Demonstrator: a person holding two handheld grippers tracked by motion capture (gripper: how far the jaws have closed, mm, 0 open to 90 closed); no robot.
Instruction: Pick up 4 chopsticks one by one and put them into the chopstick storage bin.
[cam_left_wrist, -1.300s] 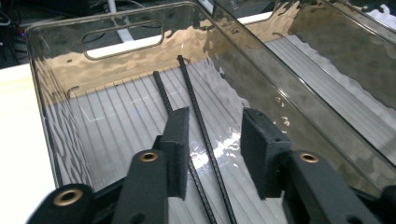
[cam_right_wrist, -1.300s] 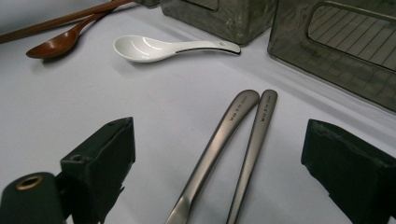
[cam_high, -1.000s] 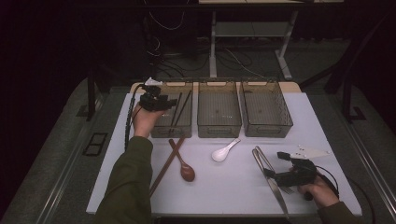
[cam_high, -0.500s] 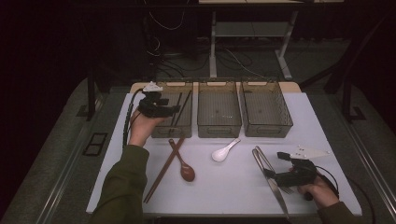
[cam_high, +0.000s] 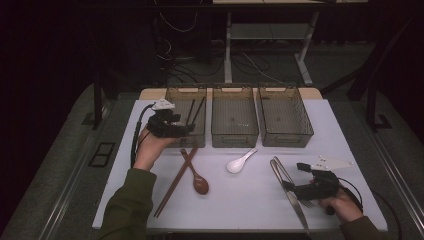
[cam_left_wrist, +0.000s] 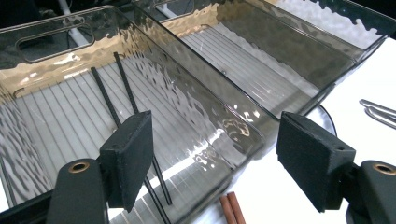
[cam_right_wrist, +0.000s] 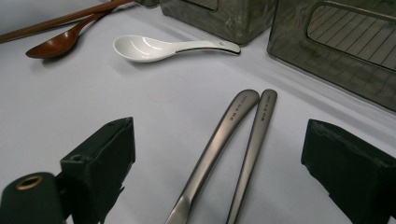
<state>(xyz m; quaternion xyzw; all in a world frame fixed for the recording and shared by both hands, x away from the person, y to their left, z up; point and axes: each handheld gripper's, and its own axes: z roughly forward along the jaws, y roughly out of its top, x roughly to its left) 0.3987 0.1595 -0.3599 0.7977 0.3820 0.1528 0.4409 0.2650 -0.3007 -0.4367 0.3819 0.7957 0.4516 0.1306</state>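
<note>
Olive-green sleeves (cam_high: 127, 207); black claws (cam_high: 170, 125), black cables, grey three-cornered top plates

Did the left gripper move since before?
Yes. The left gripper has drawn back from over the left bin toward the bin's near edge. Its jaws have just been opening, with nothing between them; the black chopsticks lie in the bin.

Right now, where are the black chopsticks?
In the high view, the black chopsticks lie inside the leftmost bin, just beyond the left gripper.

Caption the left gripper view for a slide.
Open left gripper at the leftmost bin, black chopsticks lying inside, nothing between its jaws.
</note>
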